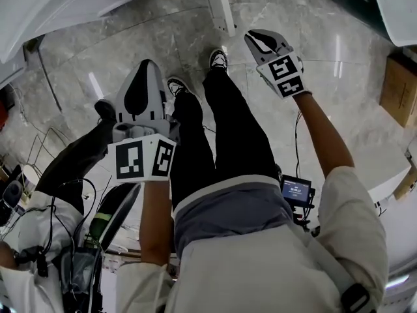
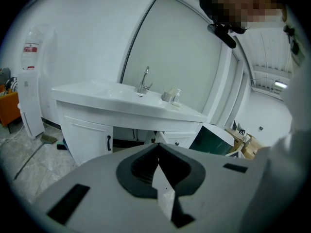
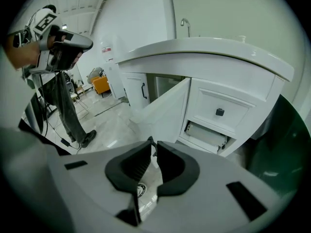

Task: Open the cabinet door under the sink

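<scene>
The white sink cabinet [image 2: 97, 125] stands ahead under a counter with a faucet [image 2: 144, 81]. Its left door [image 2: 87, 140] is closed and has a black handle [image 2: 109, 142]. The middle door [image 3: 163, 113] hangs swung open toward the floor side, showing a dark space behind it. In the head view this open door [image 1: 220, 5] shows edge-on at the top. My left gripper [image 2: 158, 145] is shut and empty, held back from the cabinet. My right gripper [image 3: 154, 142] is also shut on nothing, close to the open door's lower edge. Both grippers [image 1: 148, 62] [image 1: 251, 36] hover over the marble floor.
A drawer with a black knob [image 3: 219, 112] sits right of the open door, a dark green panel [image 2: 214, 140] beyond it. A water dispenser [image 2: 30, 98] stands left of the cabinet. Another person [image 1: 39, 240] with cables is at my left. A cardboard box [image 1: 397, 87] lies at the right.
</scene>
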{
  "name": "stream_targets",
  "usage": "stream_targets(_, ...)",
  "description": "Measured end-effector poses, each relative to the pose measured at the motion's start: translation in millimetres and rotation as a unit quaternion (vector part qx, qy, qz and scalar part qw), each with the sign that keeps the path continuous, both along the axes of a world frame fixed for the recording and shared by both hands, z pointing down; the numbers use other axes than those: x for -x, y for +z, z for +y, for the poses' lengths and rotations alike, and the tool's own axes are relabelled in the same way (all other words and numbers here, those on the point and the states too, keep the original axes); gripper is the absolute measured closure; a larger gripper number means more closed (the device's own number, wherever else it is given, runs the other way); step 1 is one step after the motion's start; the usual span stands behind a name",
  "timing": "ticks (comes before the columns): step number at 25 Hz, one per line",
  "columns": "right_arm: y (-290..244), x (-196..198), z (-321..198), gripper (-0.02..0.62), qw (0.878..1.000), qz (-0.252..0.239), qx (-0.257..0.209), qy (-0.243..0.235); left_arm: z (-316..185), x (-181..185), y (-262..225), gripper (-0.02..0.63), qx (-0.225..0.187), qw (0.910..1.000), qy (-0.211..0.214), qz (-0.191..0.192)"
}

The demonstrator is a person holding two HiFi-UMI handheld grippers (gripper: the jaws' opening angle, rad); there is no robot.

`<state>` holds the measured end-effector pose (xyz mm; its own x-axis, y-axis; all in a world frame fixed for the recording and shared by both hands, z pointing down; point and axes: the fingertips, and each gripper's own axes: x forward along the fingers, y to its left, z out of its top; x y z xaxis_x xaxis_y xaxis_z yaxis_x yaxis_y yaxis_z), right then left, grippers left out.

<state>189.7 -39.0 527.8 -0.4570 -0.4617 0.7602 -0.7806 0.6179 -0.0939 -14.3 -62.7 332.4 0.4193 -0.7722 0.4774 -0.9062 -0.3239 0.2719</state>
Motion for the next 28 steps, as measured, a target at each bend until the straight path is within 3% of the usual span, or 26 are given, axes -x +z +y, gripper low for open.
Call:
stream_targets(11, -78.1, 9.5, 7.6, 0.558, 0.995, -0.038, -0.020, 0.092, 9.0, 22.0, -48.6, 0.604, -0.023, 0.9996, -0.002, 0.014)
stream_targets(28, -238.1, 51.4, 6.3, 0.571, 0.979, -0.103, -0.116, 0.134, 35.8, 45.5, -118.5, 0.604, -0.053, 0.9970, 0.028, 0.050)
